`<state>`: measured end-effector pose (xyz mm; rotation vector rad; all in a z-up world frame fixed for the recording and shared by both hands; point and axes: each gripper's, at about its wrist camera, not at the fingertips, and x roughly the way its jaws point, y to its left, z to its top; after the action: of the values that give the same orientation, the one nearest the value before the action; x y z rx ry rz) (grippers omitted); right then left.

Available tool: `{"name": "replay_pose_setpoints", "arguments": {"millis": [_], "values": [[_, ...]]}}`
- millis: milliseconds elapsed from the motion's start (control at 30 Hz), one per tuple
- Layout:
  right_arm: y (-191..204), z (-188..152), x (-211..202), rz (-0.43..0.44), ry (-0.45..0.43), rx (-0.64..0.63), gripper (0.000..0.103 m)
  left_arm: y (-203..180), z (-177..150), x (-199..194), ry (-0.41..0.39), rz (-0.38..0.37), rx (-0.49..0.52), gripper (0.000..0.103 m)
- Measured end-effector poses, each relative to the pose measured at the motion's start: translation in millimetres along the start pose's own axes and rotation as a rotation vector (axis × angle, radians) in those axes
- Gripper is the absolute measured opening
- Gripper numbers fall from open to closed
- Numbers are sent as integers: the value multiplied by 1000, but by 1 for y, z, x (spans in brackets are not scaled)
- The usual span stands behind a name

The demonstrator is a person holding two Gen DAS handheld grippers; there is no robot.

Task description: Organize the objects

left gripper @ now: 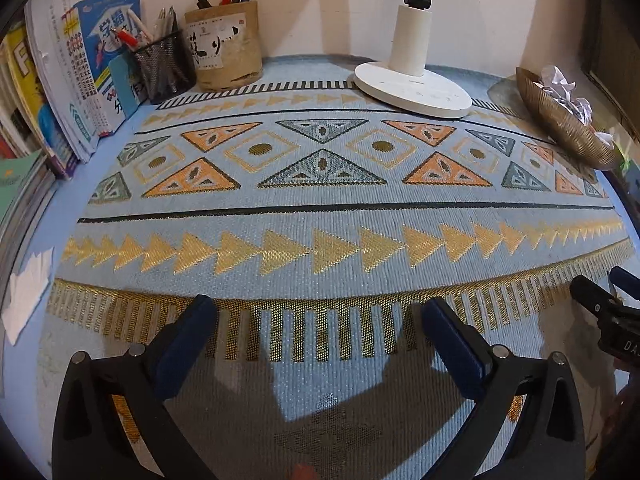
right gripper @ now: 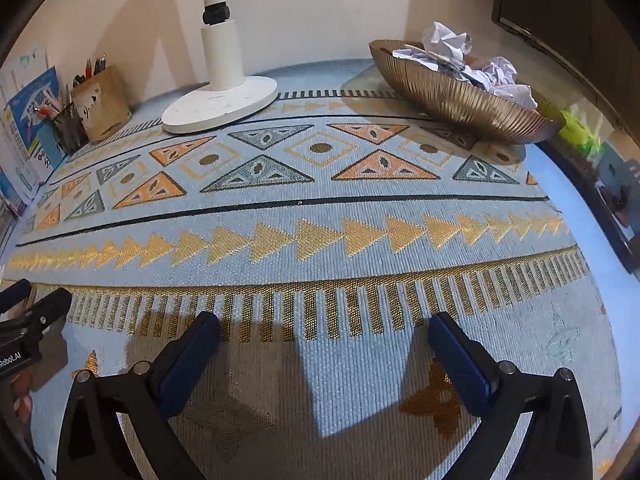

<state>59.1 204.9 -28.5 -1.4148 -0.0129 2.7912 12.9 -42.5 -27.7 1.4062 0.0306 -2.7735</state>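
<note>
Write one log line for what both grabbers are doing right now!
left gripper: open, empty, above mat | right gripper: open, empty, above mat | crumpled paper: in gold bowl | pens: in holders

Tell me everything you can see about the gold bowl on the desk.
The gold bowl is a wide, shallow, boat-shaped dish with fine vertical ribs and a metallic sheen. It sits upright at the far right of the patterned mat, near the wall, right of the white lamp base. It is heaped with crumpled paper, white with faint print, spilling above the rim. Neither hand-held gripper touches it.
</note>
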Motion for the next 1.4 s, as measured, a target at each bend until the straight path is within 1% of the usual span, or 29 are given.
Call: {"name": "replay_pose_setpoints", "arguments": {"millis": [67, 367, 600, 700, 767, 1067, 1100, 1133, 1200, 1300, 1367, 1400], "values": [[2, -5, 2, 0, 0, 0, 103, 0, 0, 0, 0, 0, 0, 103], [0, 0, 0, -1, 0, 0, 103, 1, -1, 0, 0, 0, 0, 103], [4, -9, 4, -3, 0, -3, 103, 1, -1, 1, 0, -1, 0, 103], [2, -4, 2, -2, 1, -2, 103, 1, -1, 1, 0, 0, 0, 103], [4, -9, 4, -2, 1, -1, 103, 2, -1, 1, 0, 0, 0, 103], [1, -3, 2, -2, 0, -1, 103, 1, -1, 0, 0, 0, 0, 103], [3, -7, 3, -2, 0, -1, 103, 1, -1, 0, 0, -1, 0, 103], [0, -1, 1, -2, 0, -1, 103, 1, -1, 0, 0, 0, 0, 103], [2, -7, 4, -2, 0, -1, 103, 1, -1, 0, 0, 0, -1, 103], [0, -1, 2, -2, 0, -2, 103, 1, -1, 0, 0, 0, 0, 103], [1, -5, 4, -2, 1, -1, 103, 1, -1, 1, 0, 0, 0, 103], [-1, 0, 2, -2, 1, 0, 103, 1, -1, 0, 0, 0, 0, 103]]}}
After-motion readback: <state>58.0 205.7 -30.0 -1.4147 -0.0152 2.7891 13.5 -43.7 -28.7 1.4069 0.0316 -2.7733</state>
